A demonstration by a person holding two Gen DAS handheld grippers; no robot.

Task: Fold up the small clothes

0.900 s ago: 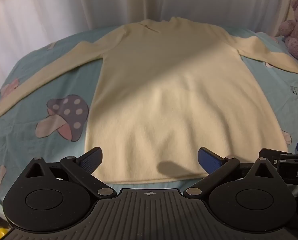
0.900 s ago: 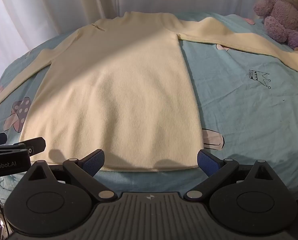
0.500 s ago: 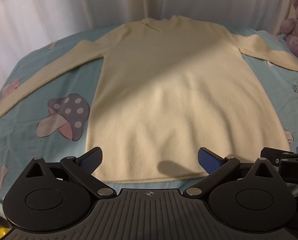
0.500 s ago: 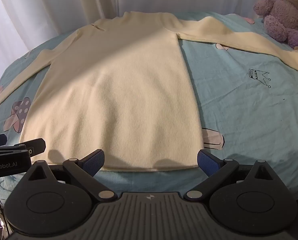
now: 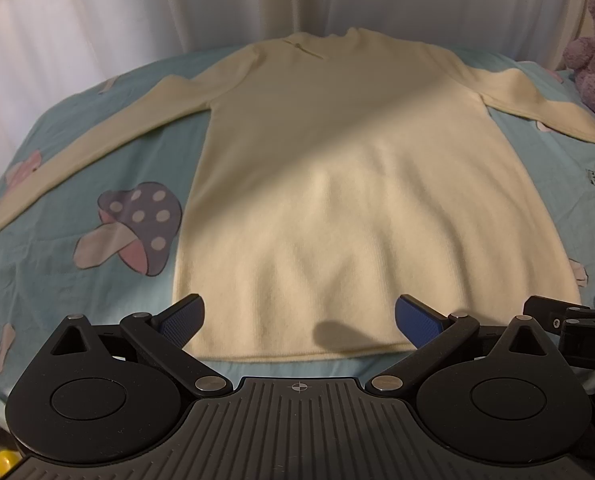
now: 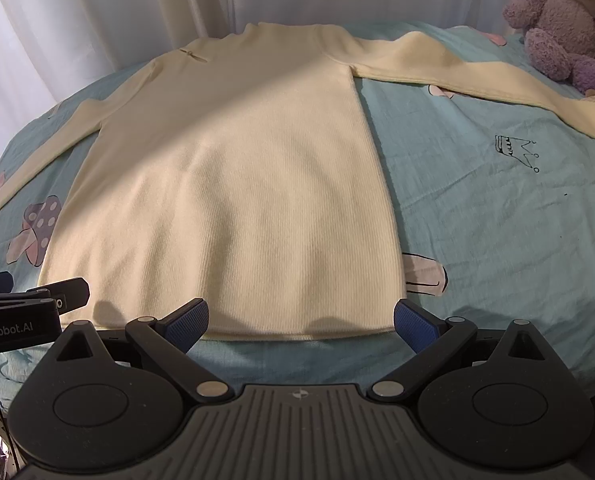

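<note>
Flat on the bed (image 5: 49,264) lies a cream long-sleeved sweater (image 5: 349,184), spread face up on a light blue sheet with its collar toward the white curtain (image 5: 117,12) at the far side and its hem toward the cameras. Both sleeves are stretched out sideways: one runs off to the left over the sheet, the other reaches right, its cuff ending near a purple teddy bear (image 6: 565,20) that sits at the far right corner. A mushroom print (image 5: 133,228) on the sheet shows just beside the sweater's left edge, and a small drawn crown (image 6: 515,152) lies well to the right of the body. A band of shadow crosses the chest diagonally, leaving the lower half brighter. The left hand-held gripper (image 5: 297,322) hangs just above the hem, its blue-padded fingers spread wide with nothing between them but open view of the knit; its pads do not press on the cloth. The right hand-held gripper (image 6: 301,322) sits likewise over the hem's right part, fingers spread wide and pinching nothing, the right pad near the sweater's lower right corner. Each gripper's side shows at the edge of the other's view, so the two are close beside one another.
</note>
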